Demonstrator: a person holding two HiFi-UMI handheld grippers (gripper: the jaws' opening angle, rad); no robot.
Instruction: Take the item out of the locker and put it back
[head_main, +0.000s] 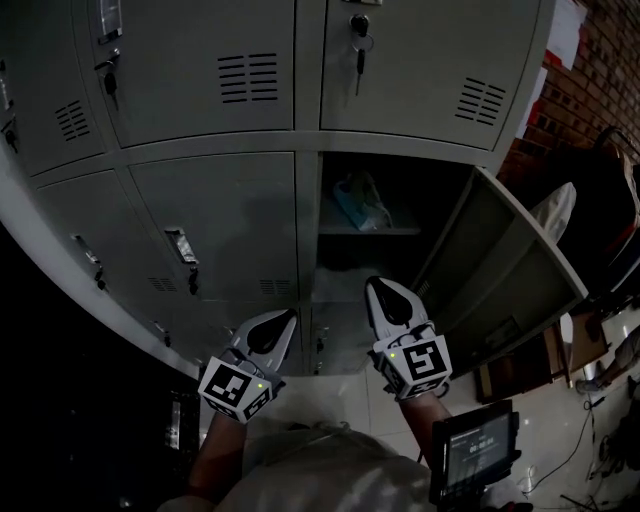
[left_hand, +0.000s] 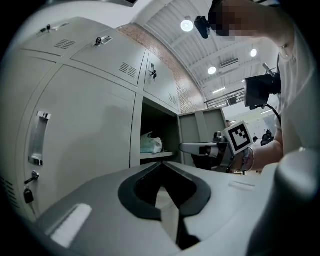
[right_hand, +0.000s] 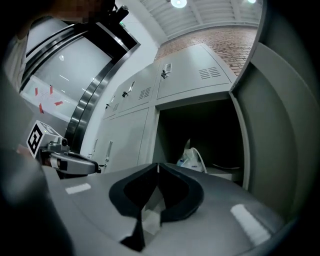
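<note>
The item, a pale blue-white plastic bag (head_main: 360, 205), lies on the shelf inside the open lower locker (head_main: 345, 262). It shows in the left gripper view as the bag (left_hand: 151, 144) and in the right gripper view as the bag (right_hand: 192, 159). My left gripper (head_main: 289, 316) is shut and empty, held low in front of the closed door to the left of the opening. My right gripper (head_main: 375, 285) is also shut and empty, pointing into the opening just below the shelf, short of the bag. Left gripper (left_hand: 161, 162) and right gripper (right_hand: 158, 165) each have tips that meet.
The locker's door (head_main: 500, 270) stands swung out to the right, close beside my right gripper. Keys (head_main: 360, 45) hang in the upper lockers' locks. A small monitor (head_main: 475, 445) sits at the person's waist. A brick wall (head_main: 600, 80) and dark clutter (head_main: 605, 220) lie to the right.
</note>
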